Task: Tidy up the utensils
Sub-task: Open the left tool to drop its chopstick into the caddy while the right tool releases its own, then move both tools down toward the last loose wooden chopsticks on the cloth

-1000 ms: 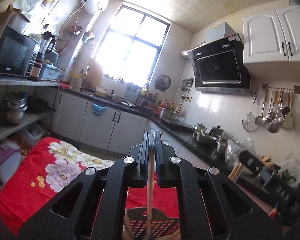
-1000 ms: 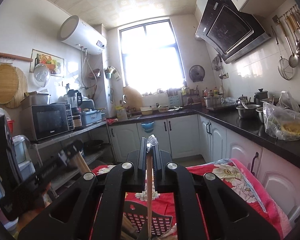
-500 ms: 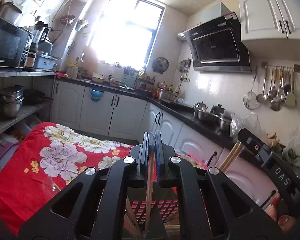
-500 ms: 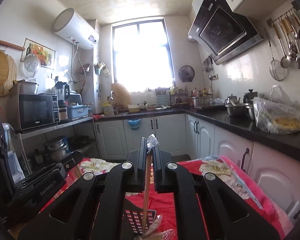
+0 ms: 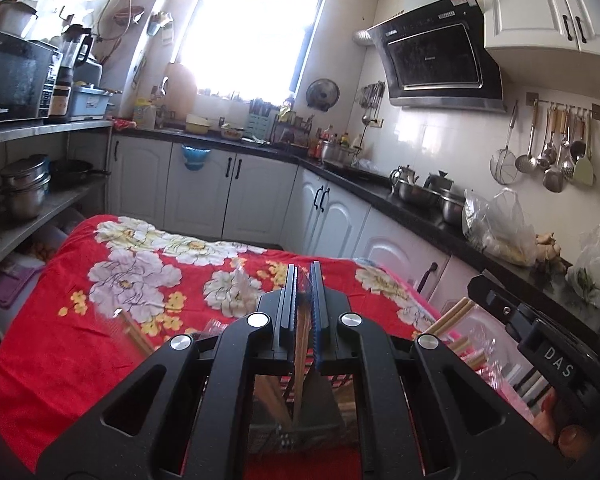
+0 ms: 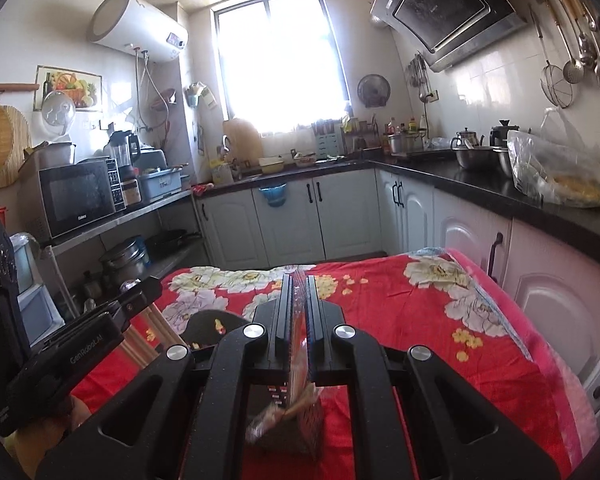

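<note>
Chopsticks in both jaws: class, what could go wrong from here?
1. The left gripper pinches its chopsticks thinly; they may pivot or slip.
2. Clear wrap around the right gripper's chopsticks could snag the slotted basket.
3. The soft red blanket may let the basket tip.

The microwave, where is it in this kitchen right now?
The microwave sits on a shelf along the left wall in the right wrist view, beside a blender, with pots stacked on the shelf below.
</note>
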